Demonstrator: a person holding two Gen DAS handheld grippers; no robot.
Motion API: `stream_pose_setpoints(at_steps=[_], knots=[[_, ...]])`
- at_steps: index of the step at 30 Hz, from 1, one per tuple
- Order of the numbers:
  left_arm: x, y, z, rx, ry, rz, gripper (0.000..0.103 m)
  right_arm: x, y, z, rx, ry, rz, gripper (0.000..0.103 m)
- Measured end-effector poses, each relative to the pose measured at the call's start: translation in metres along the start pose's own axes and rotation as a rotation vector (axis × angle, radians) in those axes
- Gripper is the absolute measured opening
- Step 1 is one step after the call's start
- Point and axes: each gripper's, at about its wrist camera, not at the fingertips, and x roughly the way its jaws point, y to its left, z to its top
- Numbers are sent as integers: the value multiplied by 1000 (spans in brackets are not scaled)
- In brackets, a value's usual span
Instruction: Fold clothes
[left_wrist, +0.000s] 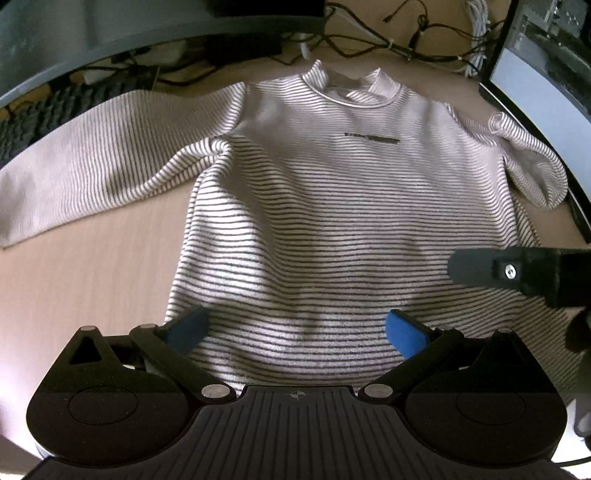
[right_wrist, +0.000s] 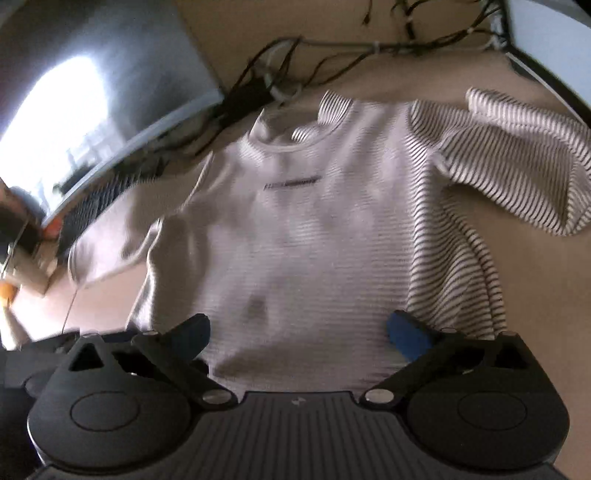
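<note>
**Striped sweater laid flat on the desk, both grippers released above its hem**

A long-sleeved striped sweater (left_wrist: 325, 206) is seen spread front-up on the pale wooden desk (left_wrist: 92, 280), its collar (left_wrist: 351, 88) turned away from the cameras. A small dark label (left_wrist: 371, 137) is stitched across the chest below the collar. One sleeve (left_wrist: 85, 177) is stretched out flat from the sweater's body towards a keyboard (left_wrist: 55, 107); the opposite sleeve (left_wrist: 532, 162) is bunched and folded back on itself beside a monitor (left_wrist: 535, 85). A tangle of cables (left_wrist: 388, 40) is strewn on the desk beyond the collar.

The left gripper (left_wrist: 295, 328) is held over the sweater's lower edge with its blue-padded fingers (left_wrist: 402, 332) spread wide and nothing between them. The right gripper (right_wrist: 297, 332) is likewise released, its fingers parted above the hem; part of it is also seen from the left wrist camera, over the sweater's side. The right wrist view is blurred, so whether either pad touches the cloth cannot be told.
</note>
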Motion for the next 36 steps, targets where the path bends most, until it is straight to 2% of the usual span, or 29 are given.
stream_pose_setpoints(at_steps=[3,5,6,7,8,9,10,11,12,15,18,24,26,27,30,32,36], knots=[[-10,12,9,-126,31,-62,103,4,-2,5,-11,27,15,103],[-19,22,17,-245,66,-123,103,2,-8,15,35,16,-4,87],[-27,25,21,-292,72,-169,103,-8,-10,21,20,-28,-49,76],[-40,23,23,-310,59,-220,103,-19,-11,27,-2,-76,-98,72],[-54,19,25,-312,38,-267,103,-26,-10,32,-68,-118,-189,71],[-68,12,26,-291,8,-290,103,-32,-10,36,-140,-160,-287,65],[-83,3,25,-254,-29,-295,103,-38,-10,41,-213,-201,-385,59],[-95,-7,24,-217,-58,-294,103,-45,-10,46,-286,-243,-483,59],[-104,-15,22,-185,-75,-297,103,-44,-16,54,-347,-246,-562,59],[-117,-33,14,-95,-78,-384,103,-32,-44,75,-436,-220,-700,59],[-122,-39,10,-47,-70,-393,103,-15,-70,91,-482,-178,-795,59],[-132,-23,3,-91,-112,-368,103,13,-88,101,-553,-150,-864,59],[-133,-19,0,-101,-114,-361,103,18,-88,103,-587,-138,-863,45],[-133,-18,0,-105,-114,-358,103,19,-87,106,-594,-129,-860,30],[-135,-11,-4,-119,-114,-359,103,15,-84,114,-580,-132,-856,8],[-137,-7,-7,-124,-115,-362,103,6,-82,122,-564,-150,-856,7],[-140,-3,-10,-131,-119,-369,103,-33,-70,141,-470,-254,-834,7]])
